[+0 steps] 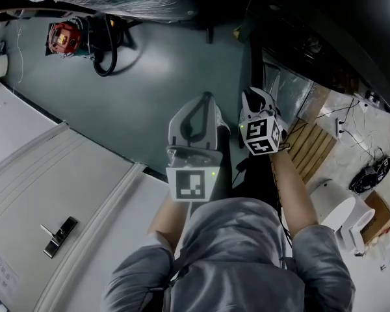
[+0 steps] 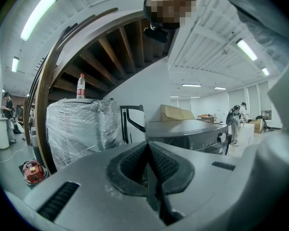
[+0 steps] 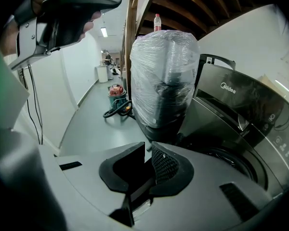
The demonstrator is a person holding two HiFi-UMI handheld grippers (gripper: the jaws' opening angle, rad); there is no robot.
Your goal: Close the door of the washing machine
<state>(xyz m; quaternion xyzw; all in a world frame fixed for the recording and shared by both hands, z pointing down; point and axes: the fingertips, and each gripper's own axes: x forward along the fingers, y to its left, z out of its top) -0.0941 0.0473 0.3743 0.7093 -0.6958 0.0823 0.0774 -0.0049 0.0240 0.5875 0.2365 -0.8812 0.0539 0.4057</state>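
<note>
The dark grey washing machine [image 3: 241, 124] fills the right of the right gripper view, its round drum opening [image 3: 231, 160] dark and uncovered. In the left gripper view its top and a knob [image 2: 192, 131] lie straight ahead; the head view has it as a dark bulk at the upper right [image 1: 325, 25]. A black-framed part [image 3: 216, 60] stands up at its far side; whether that is the door is unclear. My left gripper [image 1: 198, 109] and right gripper [image 1: 259, 96] hang side by side over the floor, short of the machine. Both are shut and hold nothing.
A plastic-wrapped appliance [image 3: 164, 76] with a bottle on top stands beside the machine. A red tool with a black hose [image 1: 68, 39] lies on the floor at the upper left. White panels with a handle [image 1: 58, 236] are on the left, a wooden pallet [image 1: 312, 145] on the right.
</note>
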